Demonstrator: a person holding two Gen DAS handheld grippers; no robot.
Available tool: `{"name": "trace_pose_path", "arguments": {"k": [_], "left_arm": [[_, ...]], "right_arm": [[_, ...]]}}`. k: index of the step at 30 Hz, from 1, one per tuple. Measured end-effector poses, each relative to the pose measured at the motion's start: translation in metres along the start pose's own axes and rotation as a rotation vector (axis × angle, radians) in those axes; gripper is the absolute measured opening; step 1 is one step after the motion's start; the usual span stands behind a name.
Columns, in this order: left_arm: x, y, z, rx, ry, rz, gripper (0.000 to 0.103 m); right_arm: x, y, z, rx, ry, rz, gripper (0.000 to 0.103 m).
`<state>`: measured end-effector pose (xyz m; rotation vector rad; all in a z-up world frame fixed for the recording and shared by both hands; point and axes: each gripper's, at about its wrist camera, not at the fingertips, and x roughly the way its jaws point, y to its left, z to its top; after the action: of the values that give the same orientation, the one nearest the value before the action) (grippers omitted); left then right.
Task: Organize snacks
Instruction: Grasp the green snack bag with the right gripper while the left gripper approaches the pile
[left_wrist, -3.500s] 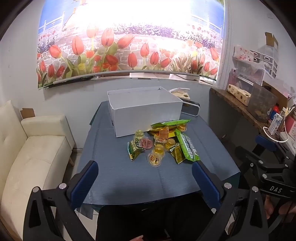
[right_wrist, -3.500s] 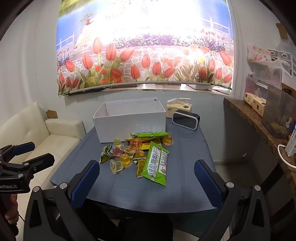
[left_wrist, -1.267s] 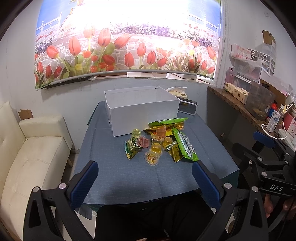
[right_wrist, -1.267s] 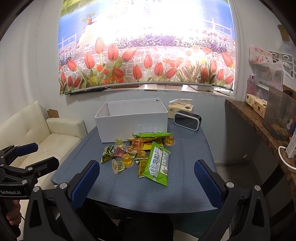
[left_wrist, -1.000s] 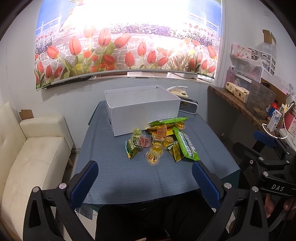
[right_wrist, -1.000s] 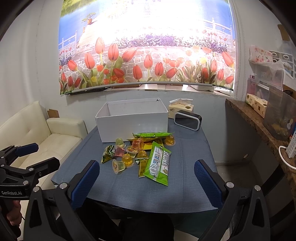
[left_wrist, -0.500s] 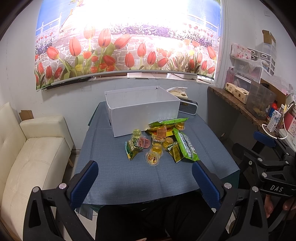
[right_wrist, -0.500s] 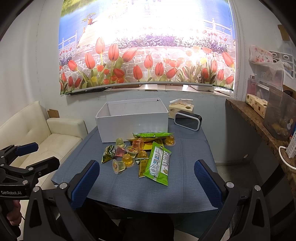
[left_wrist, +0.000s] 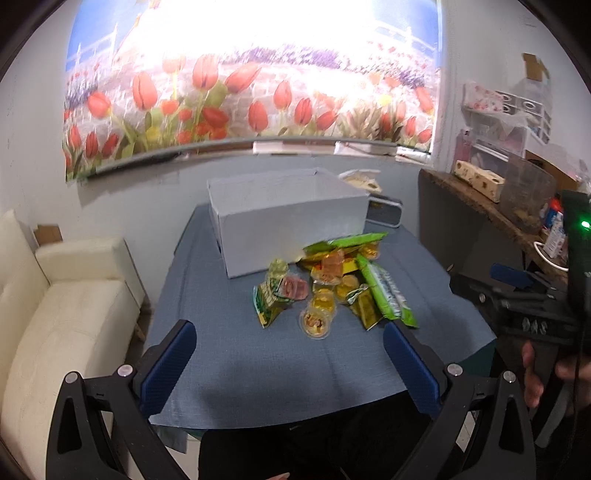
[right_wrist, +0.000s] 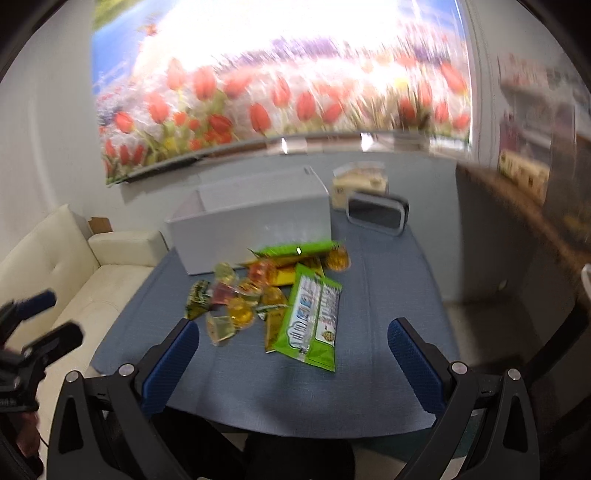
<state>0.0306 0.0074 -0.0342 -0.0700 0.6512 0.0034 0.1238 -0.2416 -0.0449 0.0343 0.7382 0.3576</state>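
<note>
A pile of snacks (left_wrist: 328, 284) lies mid-table on the blue cloth: green packets, small jelly cups and yellow wrappers. The largest green packet (right_wrist: 314, 317) lies nearest the right gripper. An open white box (left_wrist: 291, 225) stands behind the pile and also shows in the right wrist view (right_wrist: 255, 221). My left gripper (left_wrist: 291, 354) is open and empty above the table's near edge. My right gripper (right_wrist: 293, 354) is open and empty, close in front of the pile. The right wrist view is blurred.
A small black speaker (right_wrist: 376, 216) and a tissue box (right_wrist: 360, 181) stand right of the white box. A cream sofa (left_wrist: 55, 325) is on the left. A cluttered wooden shelf (left_wrist: 491, 203) runs along the right wall.
Both grippers have moved forward toward the table; the snack pile looks larger. The right gripper is moving fast, so its view is blurred. Both stay open.
</note>
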Motion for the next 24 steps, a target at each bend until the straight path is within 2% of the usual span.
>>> {"name": "trace_pose_path", "arguments": {"k": [6,14,17,21,23,24], "left_arm": [[0.023,0.008,-0.001,-0.028,0.024,-0.025,0.103],[0.043,0.018,0.010,0.002,-0.002,-0.027,0.103],[0.051,0.027,0.013,-0.002,0.001,-0.019,0.103],[0.065,0.041,0.015,-0.022,0.017,-0.006,0.103],[0.071,0.046,0.016,-0.029,0.023,0.000,0.103],[0.074,0.047,0.015,-0.031,0.026,0.003,0.103]], "right_arm": [[0.057,-0.025,0.023,0.116,0.042,0.051,0.103],[0.153,-0.056,0.050,0.386,0.120,0.268,0.103],[0.182,-0.068,0.054,0.478,0.130,0.286,0.103],[0.212,-0.082,0.058,0.592,0.164,0.301,0.086],[0.227,-0.085,0.061,0.622,0.195,0.315,0.069],[0.233,-0.085,0.062,0.625,0.211,0.308,0.065]]}}
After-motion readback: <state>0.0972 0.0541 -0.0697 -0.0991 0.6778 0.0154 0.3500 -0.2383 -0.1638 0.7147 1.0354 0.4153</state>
